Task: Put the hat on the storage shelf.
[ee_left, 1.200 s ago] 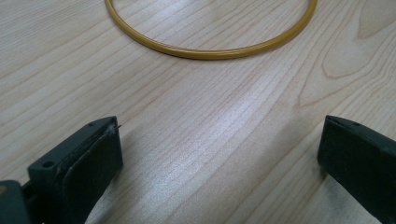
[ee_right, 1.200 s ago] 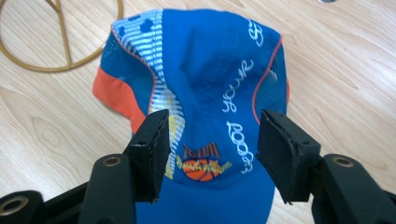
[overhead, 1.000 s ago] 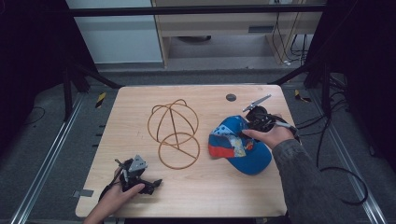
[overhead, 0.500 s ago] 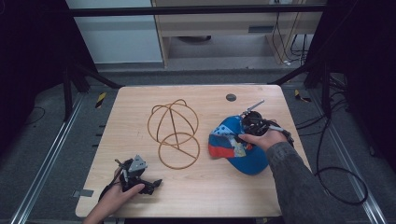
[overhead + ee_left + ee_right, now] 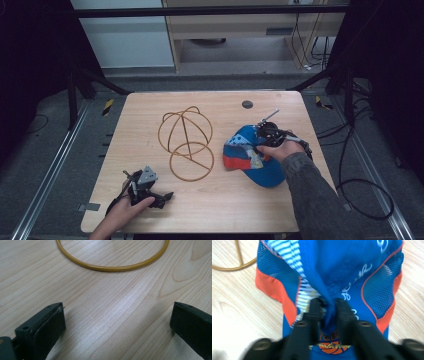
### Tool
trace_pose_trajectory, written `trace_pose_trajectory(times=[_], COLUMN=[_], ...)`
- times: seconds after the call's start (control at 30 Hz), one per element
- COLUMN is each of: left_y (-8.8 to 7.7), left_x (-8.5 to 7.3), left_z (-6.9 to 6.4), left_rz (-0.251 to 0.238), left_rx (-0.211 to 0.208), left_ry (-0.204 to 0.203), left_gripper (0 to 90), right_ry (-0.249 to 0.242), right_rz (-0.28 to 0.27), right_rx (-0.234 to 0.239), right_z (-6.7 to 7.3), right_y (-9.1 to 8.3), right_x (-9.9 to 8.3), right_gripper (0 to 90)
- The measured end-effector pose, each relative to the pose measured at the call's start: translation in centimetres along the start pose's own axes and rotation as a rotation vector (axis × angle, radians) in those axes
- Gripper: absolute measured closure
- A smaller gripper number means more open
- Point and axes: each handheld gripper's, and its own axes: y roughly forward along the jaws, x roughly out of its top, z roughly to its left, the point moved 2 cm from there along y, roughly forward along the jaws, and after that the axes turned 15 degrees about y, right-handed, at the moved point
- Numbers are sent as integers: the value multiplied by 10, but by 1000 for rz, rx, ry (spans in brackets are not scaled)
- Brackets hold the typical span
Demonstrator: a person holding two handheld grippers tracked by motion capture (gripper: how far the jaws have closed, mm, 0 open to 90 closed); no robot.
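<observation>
Blue cap (image 5: 252, 152) lying on the right half of the wooden bench (image 5: 150, 115), crown bunched, brim toward the person. Right gripper (image 5: 265, 134) is pinching it: in the right gripper view the fingers (image 5: 313, 312) are closing on a fold of blue cloth (image 5: 328, 307), nearly meeting, fabric puckering up between them. Grip looks made; lifting is not yet showing, since the cap is resting on the wood.

Wire stand (image 5: 186, 142), a gold dome frame on a ring base, standing at mid-bench just left of the cap, close but apart. Nothing is sitting on it. Judging from this, the cap is probably headed for the stand, so the carry and the placing are all left to do.

Left gripper (image 5: 162, 197) is waiting at the near left corner, fingers (image 5: 42, 325) spread wide over bare wood, holding nothing; the ring base (image 5: 112, 266) is lying just ahead of them.

Cap: blue with mesh side panels (image 5: 378, 295), orange trim, white lettering, a striped patch. Soft, collapsing, likely to droop when raised.
</observation>
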Motion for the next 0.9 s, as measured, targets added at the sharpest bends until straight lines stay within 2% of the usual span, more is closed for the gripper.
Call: trace_pose_trajectory(times=[0.03,0.13,0.27,0.43,0.57,0.67,0.7,0.73,0.83,0.87,0.9], left_y=[0,0,0,0,0,0,0,0,0,0,0], left_x=[0,0,0,0,0,0,0,0,0,0,0], left_z=[0,0,0,0,0,0,0,0,0,0,0], left_rz=[0,-1,-1,-3,-5,-5,-5,-5,-5,-5,-5], left_rx=[0,0,0,2,1,1,1,1,2,2,2], left_ry=[0,0,0,-4,-3,-3,-3,-3,-1,-1,-1], left_gripper=[0,0,0,0,0,0,0,0,0,0,0], right_ry=[0,-3,-3,-3,-17,-27,-29,-29,-43,-43,-56], right_rz=[0,6,-1,-5,-35,-44,-59,-59,-102,-102,-112], right_rx=[0,35,57,62,72,73,78,78,85,85,77], right_z=[0,0,-2,-3,-1,1,3,3,7,7,8], right_y=[0,0,-4,-10,-29,-37,-45,-45,-63,-63,-70], right_x=[0,1,0,0,7,9,11,11,17,17,19], right_gripper=[781,893,900,900,900,900,900,900,900,900,900])
